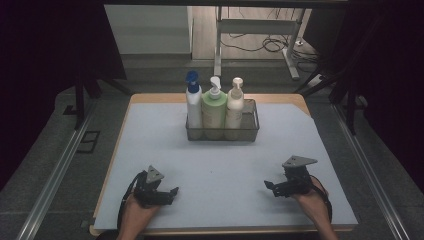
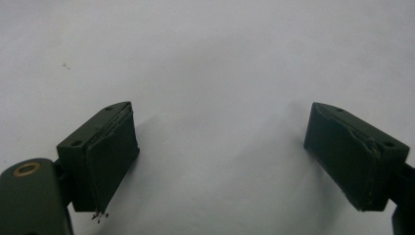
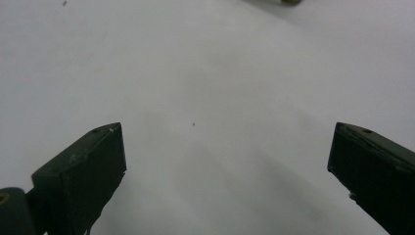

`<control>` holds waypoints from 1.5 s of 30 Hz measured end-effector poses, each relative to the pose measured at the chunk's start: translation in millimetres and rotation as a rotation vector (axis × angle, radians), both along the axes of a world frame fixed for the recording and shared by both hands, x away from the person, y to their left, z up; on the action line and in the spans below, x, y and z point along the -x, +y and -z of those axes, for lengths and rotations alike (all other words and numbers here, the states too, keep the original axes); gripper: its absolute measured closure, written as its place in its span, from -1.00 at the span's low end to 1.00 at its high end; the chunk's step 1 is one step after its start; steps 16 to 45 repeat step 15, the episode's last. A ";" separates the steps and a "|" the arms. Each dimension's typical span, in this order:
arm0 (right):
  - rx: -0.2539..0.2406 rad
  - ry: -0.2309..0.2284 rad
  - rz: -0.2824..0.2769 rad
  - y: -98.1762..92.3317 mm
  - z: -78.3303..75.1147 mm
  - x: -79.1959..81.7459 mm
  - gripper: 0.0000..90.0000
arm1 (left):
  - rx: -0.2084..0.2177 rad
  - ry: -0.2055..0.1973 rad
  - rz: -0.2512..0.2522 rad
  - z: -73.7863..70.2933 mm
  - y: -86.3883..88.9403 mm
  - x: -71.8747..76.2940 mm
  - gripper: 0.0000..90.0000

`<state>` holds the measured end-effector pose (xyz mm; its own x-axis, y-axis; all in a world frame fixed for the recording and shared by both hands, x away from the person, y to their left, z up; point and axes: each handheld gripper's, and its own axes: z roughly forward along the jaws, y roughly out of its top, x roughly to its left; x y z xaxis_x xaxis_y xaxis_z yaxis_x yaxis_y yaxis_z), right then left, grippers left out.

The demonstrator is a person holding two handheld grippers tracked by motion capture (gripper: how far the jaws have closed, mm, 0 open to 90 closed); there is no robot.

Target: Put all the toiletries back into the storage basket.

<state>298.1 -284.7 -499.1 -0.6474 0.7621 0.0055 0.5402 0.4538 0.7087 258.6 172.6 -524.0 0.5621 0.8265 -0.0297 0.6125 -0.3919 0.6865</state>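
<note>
A dark wire basket [image 1: 250,131] stands at the back middle of the pale mat. It holds three upright pump bottles: a white one with a blue pump [image 1: 193,102], a green one [image 1: 214,107] and a cream one [image 1: 234,106]. My left gripper [image 1: 173,194] rests low at the front left, held by a hand, pointing right. Its jaws stand wide apart over bare mat, left gripper [image 2: 220,156] open with nothing between. My right gripper [image 1: 268,187] rests at the front right, pointing left. Right gripper [image 3: 225,171] is likewise open over bare mat.
The pale mat [image 1: 220,170] covers a wooden table [image 1: 150,97]. Metal rails [image 1: 55,170] run along both sides. Beyond the far edge are a floor, a desk frame [image 1: 257,30] and loose cables. Open mat lies between the grippers and the basket.
</note>
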 end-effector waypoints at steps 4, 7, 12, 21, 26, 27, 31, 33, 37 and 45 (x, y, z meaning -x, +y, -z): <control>-0.005 0.014 0.013 -2.4 12.7 2.6 -0.99 | 0.000 0.000 0.000 0.0 0.0 0.0 -0.73; 0.014 0.027 0.021 -3.0 21.3 3.4 -1.00 | 0.000 0.000 0.000 0.0 0.0 0.0 -0.73; 0.022 0.020 0.020 -2.3 22.0 4.2 -1.00 | -0.001 0.000 0.000 0.0 -0.1 0.1 -0.73; 0.021 0.023 0.021 -2.3 22.0 4.2 -1.00 | 0.001 0.001 0.000 0.0 0.1 -0.1 -0.73; 0.021 0.023 0.021 -2.3 22.0 4.2 -1.00 | 0.001 0.001 0.000 0.0 0.1 -0.1 -0.73; 0.021 0.023 0.021 -2.3 22.0 4.2 -1.00 | 0.001 0.001 0.000 0.0 0.1 -0.1 -0.73; 0.021 0.023 0.021 -2.3 22.0 4.2 -1.00 | 0.001 0.001 0.000 0.0 0.1 -0.1 -0.73; 0.021 0.023 0.021 -2.3 22.0 4.2 -1.00 | 0.001 0.001 0.000 0.0 0.1 -0.1 -0.73; 0.021 0.023 0.021 -2.3 22.0 4.2 -1.00 | 0.001 0.001 0.000 0.0 0.1 -0.1 -0.73; 0.021 0.023 0.021 -2.3 22.0 4.2 -1.00 | 0.001 0.001 0.000 0.0 0.1 -0.1 -0.73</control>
